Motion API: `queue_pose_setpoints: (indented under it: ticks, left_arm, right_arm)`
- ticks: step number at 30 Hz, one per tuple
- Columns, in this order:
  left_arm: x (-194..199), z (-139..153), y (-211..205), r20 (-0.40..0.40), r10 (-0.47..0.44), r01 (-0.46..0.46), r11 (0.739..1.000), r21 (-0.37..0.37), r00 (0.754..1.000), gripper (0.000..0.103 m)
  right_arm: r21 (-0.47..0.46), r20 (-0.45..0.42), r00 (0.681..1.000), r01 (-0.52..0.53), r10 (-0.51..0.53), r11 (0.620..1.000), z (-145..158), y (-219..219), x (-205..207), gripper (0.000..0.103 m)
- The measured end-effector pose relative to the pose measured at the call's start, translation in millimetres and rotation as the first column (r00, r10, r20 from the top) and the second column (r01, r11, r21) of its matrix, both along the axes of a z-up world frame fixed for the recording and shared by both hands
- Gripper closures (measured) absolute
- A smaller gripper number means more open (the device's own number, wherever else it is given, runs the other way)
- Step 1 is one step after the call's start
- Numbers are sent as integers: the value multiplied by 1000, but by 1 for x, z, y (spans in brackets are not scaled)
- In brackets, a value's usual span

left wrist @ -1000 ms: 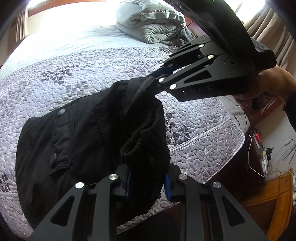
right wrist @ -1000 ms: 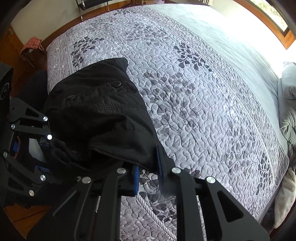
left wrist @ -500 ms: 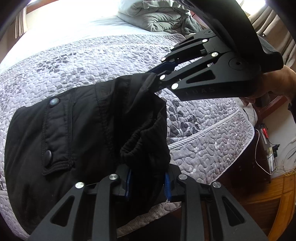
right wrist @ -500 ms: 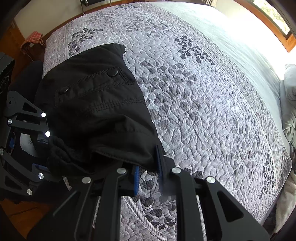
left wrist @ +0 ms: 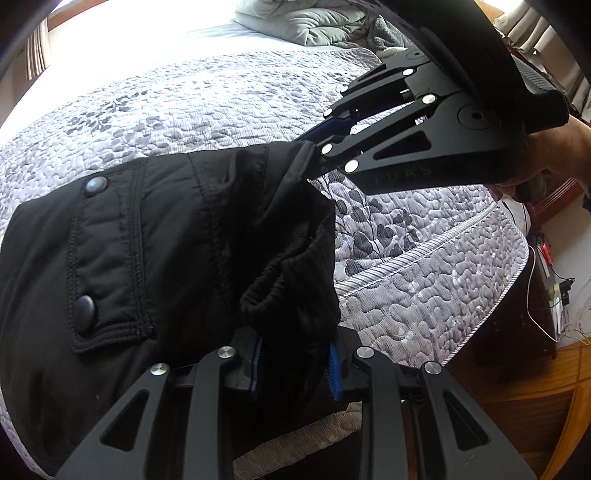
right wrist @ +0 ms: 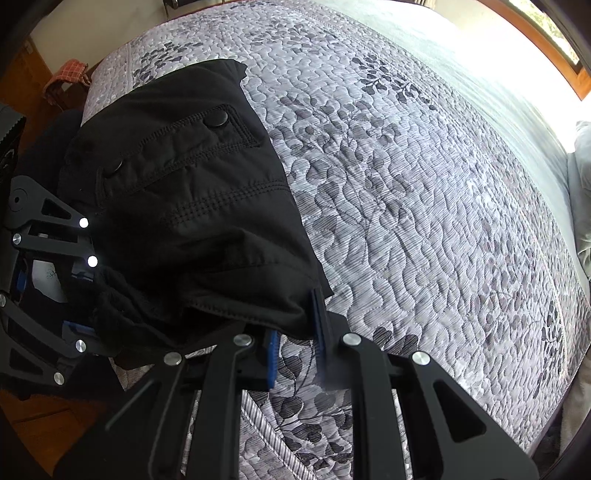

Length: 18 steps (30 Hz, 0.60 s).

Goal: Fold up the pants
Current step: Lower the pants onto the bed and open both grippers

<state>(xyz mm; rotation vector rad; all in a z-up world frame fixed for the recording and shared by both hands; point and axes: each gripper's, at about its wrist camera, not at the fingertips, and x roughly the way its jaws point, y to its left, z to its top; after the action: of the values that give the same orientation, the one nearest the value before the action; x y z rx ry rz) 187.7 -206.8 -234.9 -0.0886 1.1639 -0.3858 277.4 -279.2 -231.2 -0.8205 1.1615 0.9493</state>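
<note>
Black pants (left wrist: 155, 258) with a snap-button pocket lie bunched on the quilted bed near its foot edge; they also show in the right wrist view (right wrist: 192, 206). My left gripper (left wrist: 295, 362) is shut on the gathered waistband end of the pants. My right gripper (right wrist: 295, 343) is shut on the other corner of the same end. In the left wrist view the right gripper (left wrist: 314, 147) sits up right, pinching the fabric. In the right wrist view the left gripper (right wrist: 77, 295) is at the left edge, its jaws buried in cloth.
The grey floral quilt (right wrist: 424, 221) covers the bed, with a piped edge (left wrist: 424, 258) near me. A rumpled grey duvet (left wrist: 314, 22) lies at the head. A wooden nightstand with wires (left wrist: 554, 295) stands beside the bed. A checked cloth (right wrist: 66, 77) hangs off to the left.
Both grippers have carried the held end of the pants forward over the bed. The pocket panel now lies flatter and closer to the left camera.
</note>
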Motion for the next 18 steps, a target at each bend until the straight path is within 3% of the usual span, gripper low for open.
queue_pose_setpoints:
  ticks: [18]
  left_arm:
    - [-6, -20, -13, 56, 8, -12, 998, 65, 998, 76]
  right_arm:
    - [26, -4, 1000, -8, 8, 1000, -18, -7, 4, 88]
